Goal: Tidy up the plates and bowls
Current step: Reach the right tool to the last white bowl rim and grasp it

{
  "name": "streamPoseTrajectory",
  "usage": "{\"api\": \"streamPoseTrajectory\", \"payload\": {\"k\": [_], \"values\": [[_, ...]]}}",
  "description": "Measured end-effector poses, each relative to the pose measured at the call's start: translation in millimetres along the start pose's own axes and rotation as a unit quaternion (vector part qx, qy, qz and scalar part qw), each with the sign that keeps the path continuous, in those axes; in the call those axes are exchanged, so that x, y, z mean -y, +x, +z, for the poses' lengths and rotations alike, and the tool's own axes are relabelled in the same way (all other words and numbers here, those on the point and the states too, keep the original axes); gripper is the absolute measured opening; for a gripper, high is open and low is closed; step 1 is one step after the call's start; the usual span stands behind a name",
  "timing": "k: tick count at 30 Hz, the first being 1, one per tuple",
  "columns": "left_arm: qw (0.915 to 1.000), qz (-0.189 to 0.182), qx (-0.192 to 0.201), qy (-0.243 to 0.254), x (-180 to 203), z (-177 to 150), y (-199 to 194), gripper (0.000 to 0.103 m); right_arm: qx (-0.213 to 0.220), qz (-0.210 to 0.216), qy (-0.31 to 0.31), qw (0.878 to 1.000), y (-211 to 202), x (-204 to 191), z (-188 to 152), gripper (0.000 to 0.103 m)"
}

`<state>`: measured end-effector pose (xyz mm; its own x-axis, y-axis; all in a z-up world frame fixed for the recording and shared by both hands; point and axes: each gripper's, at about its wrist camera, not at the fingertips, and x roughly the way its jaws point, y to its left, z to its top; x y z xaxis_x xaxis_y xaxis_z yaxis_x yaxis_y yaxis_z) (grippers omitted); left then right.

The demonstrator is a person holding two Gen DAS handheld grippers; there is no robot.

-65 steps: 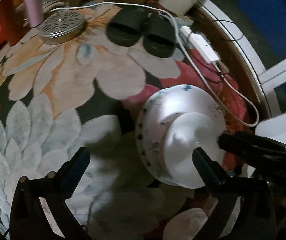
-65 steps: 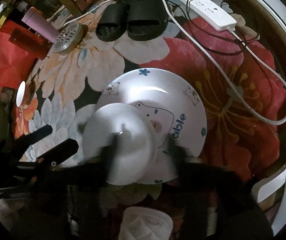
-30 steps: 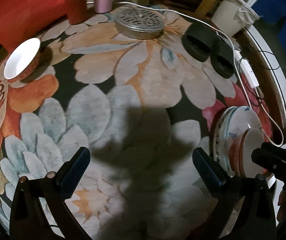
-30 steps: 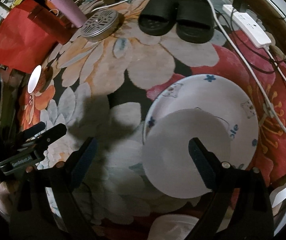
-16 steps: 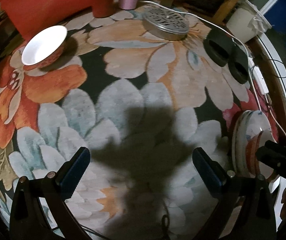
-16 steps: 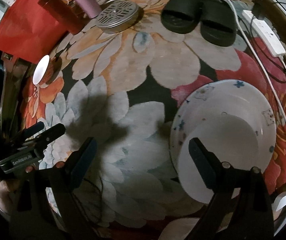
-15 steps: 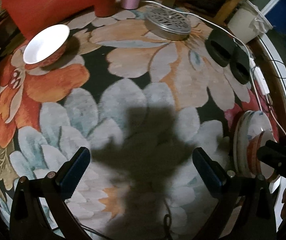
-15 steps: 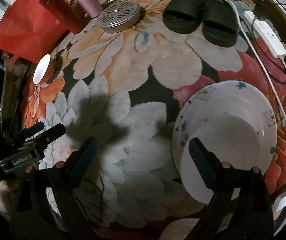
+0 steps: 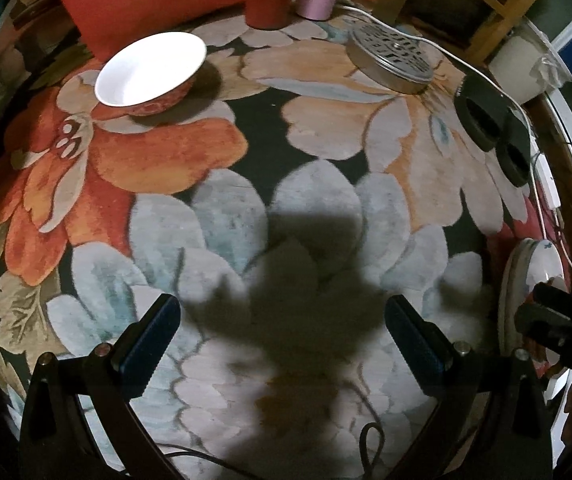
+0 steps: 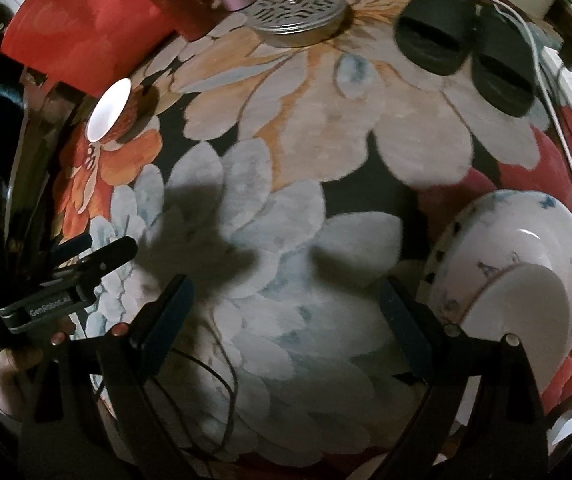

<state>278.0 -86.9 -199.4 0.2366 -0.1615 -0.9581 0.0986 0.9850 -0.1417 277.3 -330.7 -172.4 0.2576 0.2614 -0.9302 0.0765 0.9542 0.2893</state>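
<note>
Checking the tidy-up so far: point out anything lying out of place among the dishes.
One red-patterned bowl sits alone on the rug, far from the stack where another bowl rests on the cartoon plate. It is upright and looks empty. Both grippers are open and hold nothing.

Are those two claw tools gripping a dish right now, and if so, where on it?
No, nothing is held. The left gripper and right gripper are both open over the rug; the red bowl sits apart.
</note>
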Motion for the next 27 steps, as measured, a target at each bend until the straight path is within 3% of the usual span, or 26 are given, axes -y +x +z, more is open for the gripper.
{"api": "streamPoseTrajectory", "payload": {"k": [12, 27], "values": [[0.9993, 0.020, 0.000, -0.033, -45.4, 6.7, 4.0, 0.102, -0.016, 0.028, -0.042, 0.999, 24.5, -46.8, 32.5, 0.094], [0.9946, 0.042, 0.017, -0.094, -132.6, 27.6, 1.7, 0.102, -0.046, 0.064, -0.083, 0.993, 73.4, -124.8, 73.6, 0.094]]}}
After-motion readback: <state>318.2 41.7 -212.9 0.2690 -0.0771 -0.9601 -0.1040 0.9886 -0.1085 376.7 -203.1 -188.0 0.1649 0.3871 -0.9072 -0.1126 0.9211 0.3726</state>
